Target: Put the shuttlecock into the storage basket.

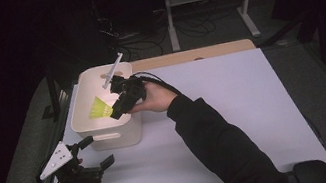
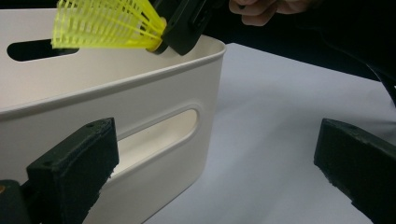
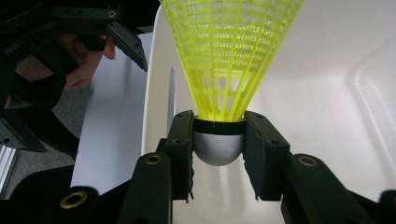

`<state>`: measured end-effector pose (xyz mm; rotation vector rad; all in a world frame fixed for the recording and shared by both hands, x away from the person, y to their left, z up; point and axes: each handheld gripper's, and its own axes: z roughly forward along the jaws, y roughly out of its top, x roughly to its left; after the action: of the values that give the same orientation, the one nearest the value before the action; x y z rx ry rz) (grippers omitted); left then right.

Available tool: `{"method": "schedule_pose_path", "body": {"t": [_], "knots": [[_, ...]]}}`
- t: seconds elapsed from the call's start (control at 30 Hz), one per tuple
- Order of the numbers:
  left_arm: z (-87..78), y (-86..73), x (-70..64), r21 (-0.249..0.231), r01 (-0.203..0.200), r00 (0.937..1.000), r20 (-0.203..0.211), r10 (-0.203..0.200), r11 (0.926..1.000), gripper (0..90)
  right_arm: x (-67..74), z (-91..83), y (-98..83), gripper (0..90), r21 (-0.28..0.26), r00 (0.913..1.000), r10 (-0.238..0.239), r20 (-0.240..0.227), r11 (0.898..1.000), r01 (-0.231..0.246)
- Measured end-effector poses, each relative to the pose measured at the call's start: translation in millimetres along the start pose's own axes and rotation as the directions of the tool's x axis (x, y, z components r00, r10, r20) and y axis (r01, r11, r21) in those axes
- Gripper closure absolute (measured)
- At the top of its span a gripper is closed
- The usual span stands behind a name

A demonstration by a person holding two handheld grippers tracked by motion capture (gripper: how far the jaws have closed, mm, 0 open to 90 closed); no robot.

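Held thing: a neon-yellow plastic shuttlecock with a mesh skirt and a grey rounded cork is clamped at its cork between the two black pads of the right gripper; the skirt is pointed away from the gripper.
Place of the shuttlecock: it is held above the open top of the white plastic rectangular bin with slotted handles, over the bin's inside, apart from its walls and floor as far as can be seen.
Right gripper: it is seen in the high view reaching over the bin's right rim, tilted downward, with the jaws clenched on the cork.
Left gripper: it is kept on the white table top, just in front of the bin's near wall; its jaws are spread wide and nothing is held between them.
Left gripper view: the bin's slotted handle is seen close to one pad; whether they touch cannot be told.
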<state>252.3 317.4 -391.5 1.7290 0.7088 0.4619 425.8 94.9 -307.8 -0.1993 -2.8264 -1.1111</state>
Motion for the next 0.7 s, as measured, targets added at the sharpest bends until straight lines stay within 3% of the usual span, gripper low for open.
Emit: {"method": "schedule_pose_path", "body": {"t": [0.23,0.3,0.43,0.7], "knots": [[-0.1,0.0,0.0,-0.001,0.001,1.0,0.001,-0.001,1.0,0.0,-1.4,9.4,-1.0,62.4,0.008,0.9999,0.004,-0.012,1.0,-0.004],[-0.1,0.0,0.0,-0.001,0.0,1.0,0.001,0.0,1.0,0.0,-1.3,8.1,-0.7,55.2,-0.005,0.9997,0.01,-0.024,1.0,-0.01],[0.0,0.0,0.0,-0.001,0.0,1.0,0.002,0.0,1.0,0.0,-1.4,2.0,-0.5,50.2,-0.014,0.9996,0.022,-0.016,1.0,-0.023],[-0.7,0.0,0.1,0.0,-0.002,1.0,0.0,0.002,1.0,0.0,-0.3,-15.7,-6.1,32.7,-0.044,0.9981,0.039,0.049,0.998,-0.037]]}}
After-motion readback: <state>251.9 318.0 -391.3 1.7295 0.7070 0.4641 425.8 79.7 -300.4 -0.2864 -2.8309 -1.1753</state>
